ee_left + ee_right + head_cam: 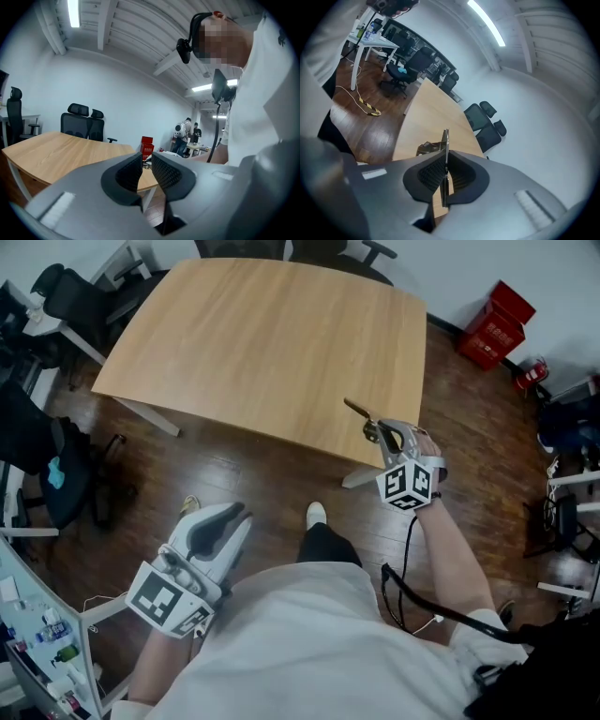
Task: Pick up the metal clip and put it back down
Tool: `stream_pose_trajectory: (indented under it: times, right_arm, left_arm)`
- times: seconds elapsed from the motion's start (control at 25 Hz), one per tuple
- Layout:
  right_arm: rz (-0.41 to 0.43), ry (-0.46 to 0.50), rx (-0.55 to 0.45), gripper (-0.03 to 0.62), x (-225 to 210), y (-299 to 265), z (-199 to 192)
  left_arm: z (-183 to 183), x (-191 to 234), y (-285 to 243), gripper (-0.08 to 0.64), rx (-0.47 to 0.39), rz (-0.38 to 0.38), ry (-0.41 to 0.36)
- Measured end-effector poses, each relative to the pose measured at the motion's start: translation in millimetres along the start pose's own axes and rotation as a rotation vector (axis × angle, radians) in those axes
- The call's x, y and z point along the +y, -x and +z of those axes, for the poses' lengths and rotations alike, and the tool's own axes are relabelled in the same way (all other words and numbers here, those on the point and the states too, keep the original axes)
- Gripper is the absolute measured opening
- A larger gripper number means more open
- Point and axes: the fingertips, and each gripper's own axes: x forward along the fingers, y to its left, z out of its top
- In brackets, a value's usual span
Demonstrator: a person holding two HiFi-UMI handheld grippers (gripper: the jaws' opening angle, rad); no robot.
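Note:
My right gripper (384,435) is at the near right edge of the wooden table (262,343), shut on the metal clip (362,415). One thin arm of the clip sticks out past the fingertips over the tabletop. In the right gripper view the clip (446,140) stands edge-on between the two dark pads, and its darker looped part (425,149) shows just beyond them. I cannot tell whether the clip touches the table. My left gripper (223,523) hangs low at the left, off the table, holding nothing. Its pads (165,172) stand a narrow gap apart.
The table's near edge runs just below the right gripper, with dark wood floor (234,474) in front of it. Black office chairs (66,296) stand at the far left and behind the table. A red box (495,324) sits on the floor at the far right.

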Motion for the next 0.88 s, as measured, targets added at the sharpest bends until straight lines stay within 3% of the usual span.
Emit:
stream_pose_trajectory:
  times: [0.56,0.88]
  right_arm:
    - [-0.039,0.011,-0.078,0.005,78.3,234.8,135.1]
    - [-0.077,-0.009,-0.084,0.005,114.0,305.7,165.7]
  left_arm:
    - [-40.9,-50.6,118.5,0.06,-0.029,-0.095,0.004]
    - [-59.5,-75.4,133.5,0.032,0.009,-0.172,-0.044]
